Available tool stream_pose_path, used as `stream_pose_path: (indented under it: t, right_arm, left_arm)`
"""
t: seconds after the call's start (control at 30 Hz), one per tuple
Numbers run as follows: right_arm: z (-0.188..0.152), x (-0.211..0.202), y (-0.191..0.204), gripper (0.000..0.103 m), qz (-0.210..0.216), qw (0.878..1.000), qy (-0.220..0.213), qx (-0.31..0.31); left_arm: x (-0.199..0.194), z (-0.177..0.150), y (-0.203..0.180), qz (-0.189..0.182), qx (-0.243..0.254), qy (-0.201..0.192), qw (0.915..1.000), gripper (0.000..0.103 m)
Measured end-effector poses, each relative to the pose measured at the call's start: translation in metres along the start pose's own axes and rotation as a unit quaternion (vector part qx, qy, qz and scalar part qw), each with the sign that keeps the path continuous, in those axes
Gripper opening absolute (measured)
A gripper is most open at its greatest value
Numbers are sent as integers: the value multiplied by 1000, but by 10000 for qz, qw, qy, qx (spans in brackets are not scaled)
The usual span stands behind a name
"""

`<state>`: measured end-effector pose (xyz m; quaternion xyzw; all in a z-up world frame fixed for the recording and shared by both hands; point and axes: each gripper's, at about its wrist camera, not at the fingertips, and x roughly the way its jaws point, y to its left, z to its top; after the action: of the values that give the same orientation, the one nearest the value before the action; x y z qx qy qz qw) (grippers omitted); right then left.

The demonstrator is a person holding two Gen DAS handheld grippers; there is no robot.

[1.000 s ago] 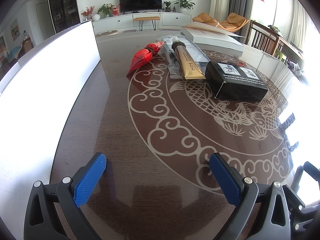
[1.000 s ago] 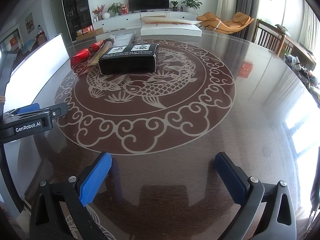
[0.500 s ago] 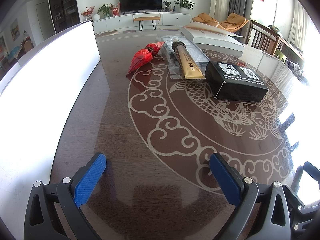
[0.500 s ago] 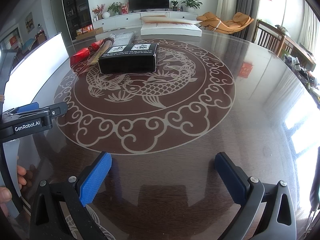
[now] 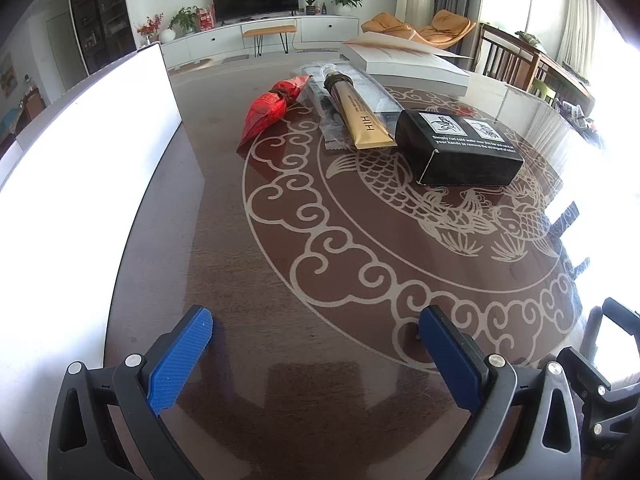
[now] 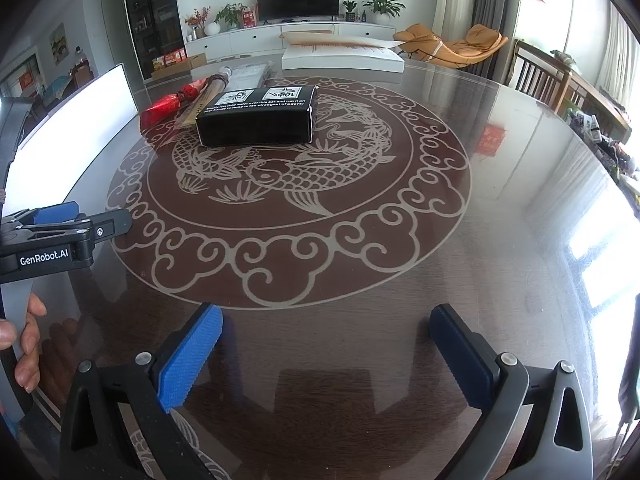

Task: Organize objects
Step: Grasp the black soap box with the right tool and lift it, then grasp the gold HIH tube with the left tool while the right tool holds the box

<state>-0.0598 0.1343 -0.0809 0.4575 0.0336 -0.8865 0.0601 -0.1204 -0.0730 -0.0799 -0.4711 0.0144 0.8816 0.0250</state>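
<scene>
both my left gripper [image 5: 316, 334] and right gripper [image 6: 326, 330] hover wide open and empty over the near side of the table [image 6: 500, 208], with the black box [image 6: 258, 117], gold tube [image 5: 362, 118] and red packet [image 5: 270, 108] grouped well ahead at the far side

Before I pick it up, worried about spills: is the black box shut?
Shut: the black box lies flat, its lid flush, no flap lifted.
</scene>
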Motion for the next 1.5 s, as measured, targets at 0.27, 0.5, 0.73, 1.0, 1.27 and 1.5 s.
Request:
stream_pose_path:
  t: [0.27,0.5,0.73,1.0,1.27,1.5]
  right_arm:
    - [90,15,13,101,664,9780,-67,-1976]
    - [170,71,71,101,620,9379,412,-3388]
    - [169,95,81,75,939,9325,887,-3372]
    - [115,46,6,60,368,9879,670,-1351]
    - [27,-14,-53,85,-169,9994,-288,-121]
    - [4,-12,-61,98,-353,9987,-348,143]
  left_arm:
    - [-1,-2,0,-23,-37,-103,9999,103]
    - [-7,-3,10,-351,-313,-268,9985,103]
    - [-7,-4,5,-231,-224,-219,9992,103]
    - [-7,-5,4,-143,-163,-177,9996,103]
    - [-5,-5,-1,13,-34,-105,9999,103]
    - [5,20,-6,-356,-95,252,9990,103]
